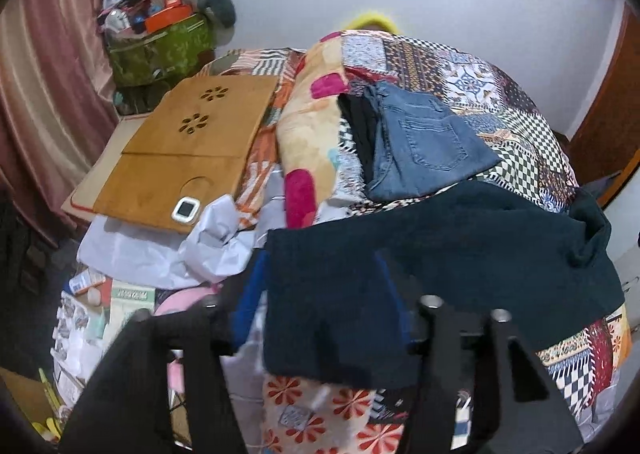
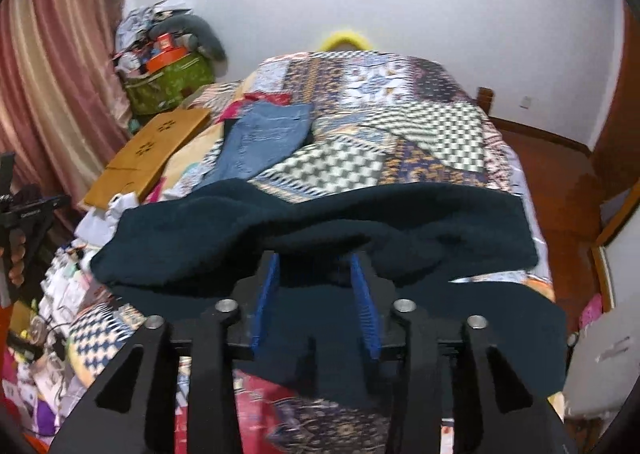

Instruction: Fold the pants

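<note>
The dark teal pants [image 1: 460, 254] lie across the near part of a bed covered by a patchwork quilt [image 1: 500, 102], folded into a thick band that runs from left to right. In the left wrist view the left gripper [image 1: 324, 294] stands at the near left corner of the pants: the cloth hangs over and between its blue fingers [image 1: 252, 294], which stand apart on either side of the fabric, so the jaws look released rather than clamped on it. In the right wrist view the right gripper [image 2: 316, 294] sits at the near edge of the same garment [image 2: 320, 222], its two blue fingers [image 2: 266, 302] spread with dark cloth lying between and under them; the pads do not appear to press on it. Farther back on the quilt, well apart from the teal pants, lies a folded pair of blue jeans [image 1: 424, 142]. A wooden lap desk [image 1: 188, 146] rests at the far left of the bed.
</note>
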`<action>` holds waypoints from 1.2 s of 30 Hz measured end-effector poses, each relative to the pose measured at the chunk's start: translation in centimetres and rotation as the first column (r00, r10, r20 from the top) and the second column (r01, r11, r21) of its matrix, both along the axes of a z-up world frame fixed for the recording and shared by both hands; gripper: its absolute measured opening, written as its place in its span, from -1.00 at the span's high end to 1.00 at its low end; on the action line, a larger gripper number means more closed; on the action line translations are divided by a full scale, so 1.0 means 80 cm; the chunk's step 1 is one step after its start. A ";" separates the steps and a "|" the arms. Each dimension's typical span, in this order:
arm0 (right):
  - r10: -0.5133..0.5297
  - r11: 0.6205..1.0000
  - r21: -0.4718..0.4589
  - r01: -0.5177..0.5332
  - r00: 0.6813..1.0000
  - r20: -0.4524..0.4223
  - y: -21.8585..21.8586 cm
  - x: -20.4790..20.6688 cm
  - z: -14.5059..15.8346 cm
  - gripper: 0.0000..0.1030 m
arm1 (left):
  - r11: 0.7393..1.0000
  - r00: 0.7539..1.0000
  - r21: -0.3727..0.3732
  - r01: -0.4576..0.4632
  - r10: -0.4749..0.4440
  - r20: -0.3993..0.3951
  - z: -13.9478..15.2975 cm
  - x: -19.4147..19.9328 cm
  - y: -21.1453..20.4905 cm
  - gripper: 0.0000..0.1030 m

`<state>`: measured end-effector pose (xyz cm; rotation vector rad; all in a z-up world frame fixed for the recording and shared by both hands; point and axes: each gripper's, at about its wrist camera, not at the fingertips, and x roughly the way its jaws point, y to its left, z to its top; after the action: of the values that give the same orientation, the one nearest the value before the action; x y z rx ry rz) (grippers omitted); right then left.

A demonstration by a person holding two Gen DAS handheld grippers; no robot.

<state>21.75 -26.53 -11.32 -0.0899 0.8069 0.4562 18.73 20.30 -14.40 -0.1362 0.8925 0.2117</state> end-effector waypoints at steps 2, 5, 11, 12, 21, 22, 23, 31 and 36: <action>-0.034 0.999 0.003 0.034 0.999 0.008 -0.014 0.008 0.001 0.02 | 1.000 1.000 0.000 0.030 -0.030 -0.006 -0.002 0.019 -0.016 -0.24; -0.090 0.996 0.000 0.090 0.996 0.007 -0.039 0.028 0.001 -0.10 | 0.998 0.998 0.010 0.058 -0.058 -0.015 -0.005 0.049 -0.038 -0.38; -0.232 0.973 -0.021 0.232 0.972 -0.021 -0.102 0.085 -0.014 -0.12 | 0.993 0.994 0.043 0.110 -0.109 -0.031 -0.022 0.112 -0.082 -0.58; -0.258 0.966 -0.027 0.257 0.966 -0.030 -0.112 0.098 -0.019 -0.12 | 0.992 0.993 0.044 0.115 -0.114 -0.034 -0.025 0.120 -0.087 -0.59; -0.437 0.898 -0.030 0.438 0.886 -0.151 -0.192 0.218 -0.063 -0.12 | 0.987 0.987 0.058 0.150 -0.146 -0.068 -0.064 0.194 -0.121 -0.59; -0.450 0.891 -0.024 0.453 0.877 -0.169 -0.196 0.233 -0.069 -0.12 | 0.986 0.986 0.059 0.154 -0.150 -0.073 -0.070 0.200 -0.124 -0.59; -0.461 0.884 -0.018 0.466 0.867 -0.187 -0.201 0.248 -0.075 -0.12 | 0.986 0.985 0.062 0.157 -0.152 -0.078 -0.074 0.204 -0.126 -0.59; -0.537 0.829 -0.019 0.559 0.786 -0.306 -0.211 0.347 -0.135 -0.12 | 0.981 0.976 0.074 0.180 -0.169 -0.135 -0.114 0.225 -0.135 -0.59; -0.583 0.794 -0.092 0.600 0.712 -0.391 -0.213 0.384 -0.189 -0.12 | 0.973 0.971 0.106 0.203 -0.186 -0.151 -0.125 0.224 -0.143 -0.59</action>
<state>52.46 -43.57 -26.46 0.3152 1.1744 -0.1394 36.62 8.89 -24.38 0.0803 1.0237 0.0922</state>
